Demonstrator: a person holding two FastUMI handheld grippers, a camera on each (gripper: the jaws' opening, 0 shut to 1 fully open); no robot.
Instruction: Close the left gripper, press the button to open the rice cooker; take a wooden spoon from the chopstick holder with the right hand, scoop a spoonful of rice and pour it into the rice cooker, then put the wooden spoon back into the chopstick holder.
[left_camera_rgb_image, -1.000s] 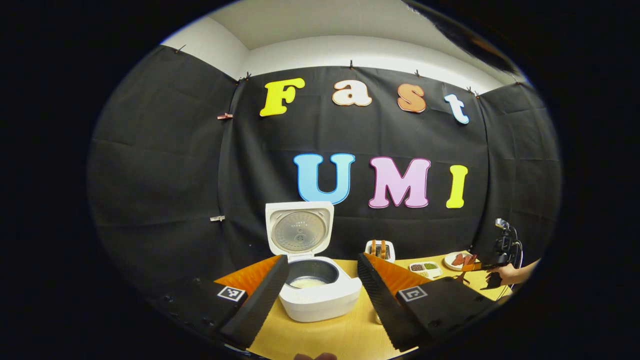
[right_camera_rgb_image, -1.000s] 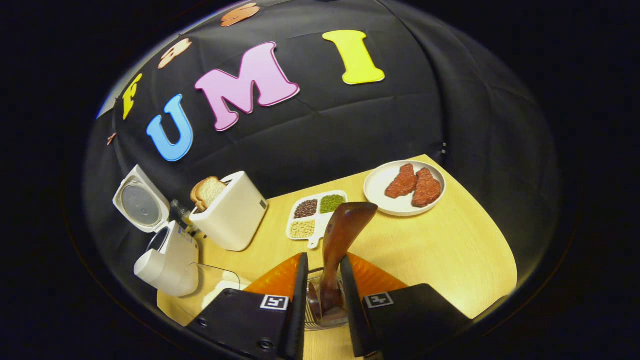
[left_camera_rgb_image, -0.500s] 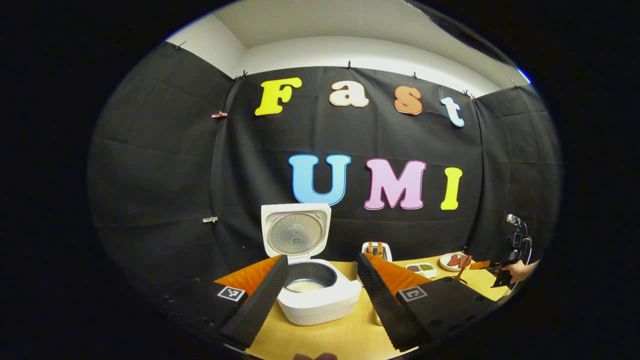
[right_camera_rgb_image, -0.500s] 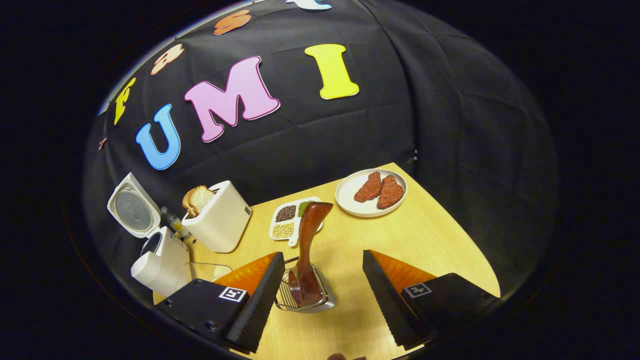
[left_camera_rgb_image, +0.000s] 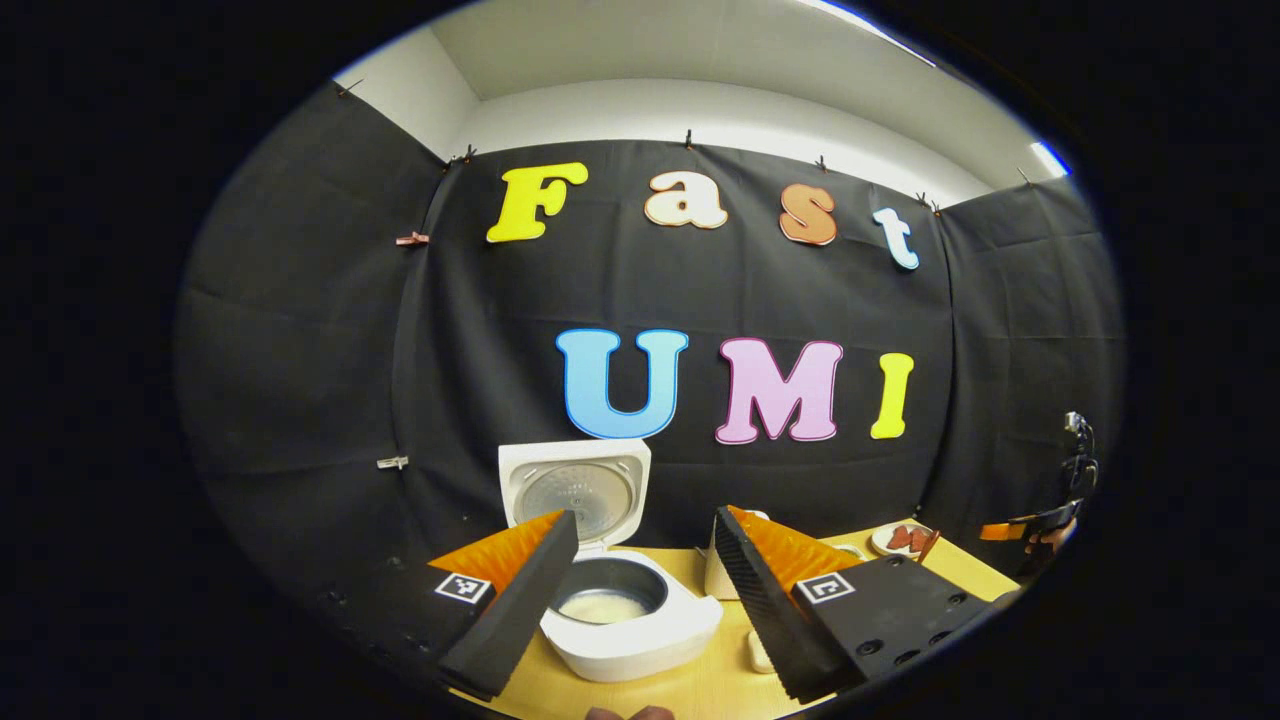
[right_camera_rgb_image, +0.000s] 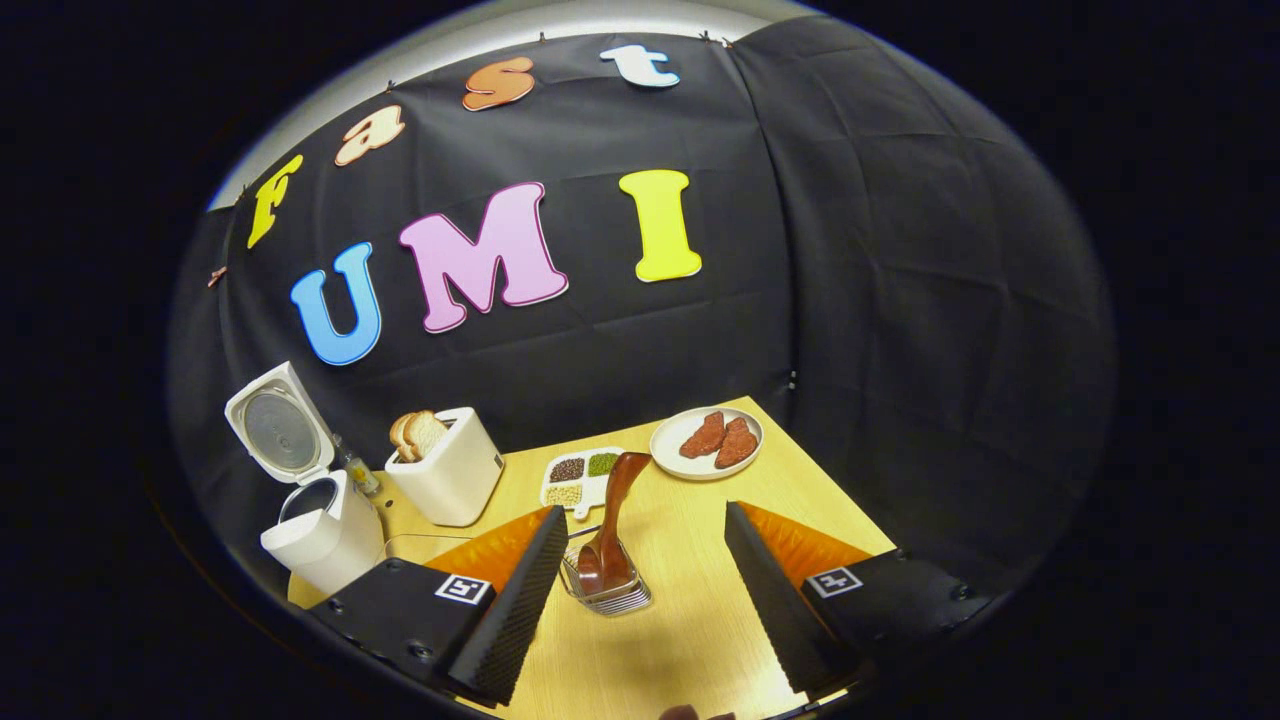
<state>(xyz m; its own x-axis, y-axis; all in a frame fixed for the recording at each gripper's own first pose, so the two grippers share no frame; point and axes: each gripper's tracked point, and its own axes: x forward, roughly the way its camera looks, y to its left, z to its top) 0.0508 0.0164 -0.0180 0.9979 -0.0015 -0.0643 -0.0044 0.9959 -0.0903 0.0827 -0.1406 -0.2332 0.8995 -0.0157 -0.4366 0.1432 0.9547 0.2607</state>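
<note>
Although the spoon (right_camera_rgb_image: 608, 520) stands in the holder (right_camera_rgb_image: 603, 588) again, with its bowl down among the wires and its handle leaning up and away toward the back of the bench (right_camera_rgb_image: 700, 640), the right gripper (right_camera_rgb_image: 640, 600) hangs just in front of it with its jaws spread wide and nothing between them. That is the relation any coming move turns on: the spoon lies straight ahead of the right gripper, between the lines of its two fingers but clear of both, its long axis close to upright (tilted a little to the far right). The right gripper is much the nearer one to it.

The cooker (left_camera_rgb_image: 625, 625) sits at the bench's left with its lid (left_camera_rgb_image: 575, 485) up, and pale rice (left_camera_rgb_image: 603, 606) shows in the pot. The left gripper (left_camera_rgb_image: 640, 600) faces it from close by, jaws wide, holding nothing. The far gripper (left_camera_rgb_image: 1040, 520) shows small at the right edge of the left gripper view.

Judging by how things lie, the task looks finished or nearly so: lid open, rice in the pot, spoon housed. What remains is probably only drawing the right gripper straight back, without brushing the leaning handle.
</note>
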